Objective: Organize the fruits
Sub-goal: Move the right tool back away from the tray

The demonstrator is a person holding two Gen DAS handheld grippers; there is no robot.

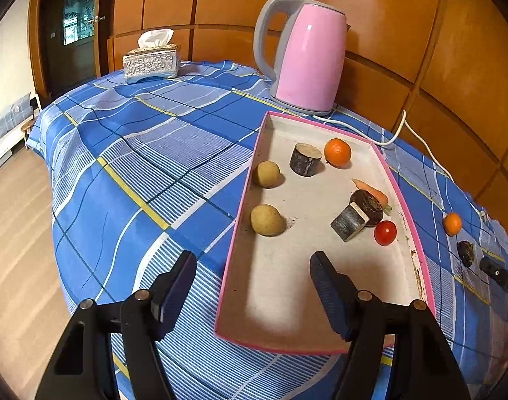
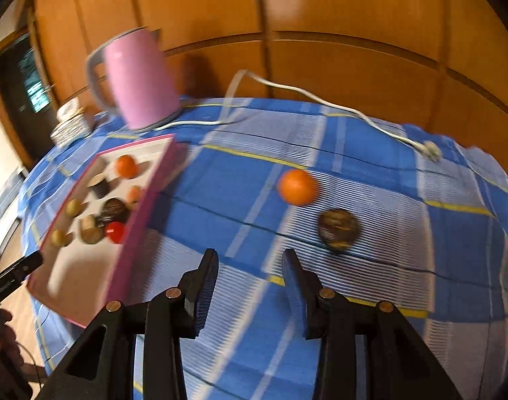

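A pink-rimmed tray [image 1: 404,180] holds two yellowish fruits [image 1: 266,220], an orange [image 1: 337,152], a red tomato [image 1: 385,232], a carrot [image 1: 370,190] and several dark cut pieces [image 1: 304,159]. My left gripper [image 1: 254,270] is open and empty over the tray's near left rim. On the cloth right of the tray lie a loose orange [image 2: 296,187] and a dark round fruit [image 2: 338,230]. My right gripper [image 2: 250,266] is open and empty, just short of them. The tray also shows in the right wrist view [image 2: 134,233], which is blurred.
A pink kettle [image 1: 307,56] stands behind the tray, its white cord [image 2: 320,103] trailing across the blue checked cloth [image 1: 137,153]. A silver tissue box [image 1: 151,63] sits at the far left corner. Wooden wall panels stand behind; the table drops to the floor on the left.
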